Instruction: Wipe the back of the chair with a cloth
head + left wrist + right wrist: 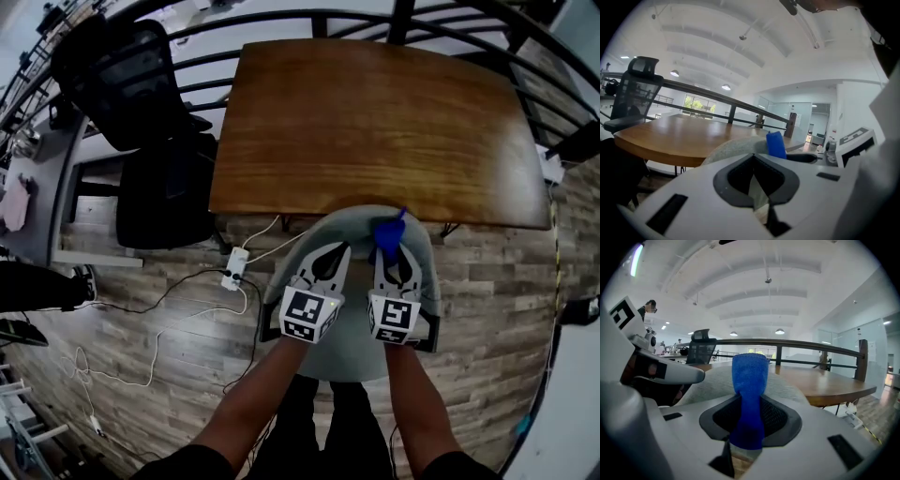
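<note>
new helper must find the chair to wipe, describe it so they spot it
Start at the large brown wooden table. The grey fabric chair with a rounded back sits at the middle of its near edge. Unlike the black mesh office chair at the table's left end, it is pale and upholstered.

The seat and legs of the chair [354,221] are hidden beneath its back and the person's forearms [272,384]. The lower end of the cloth [386,232] is concealed within the right gripper [392,253].
</note>
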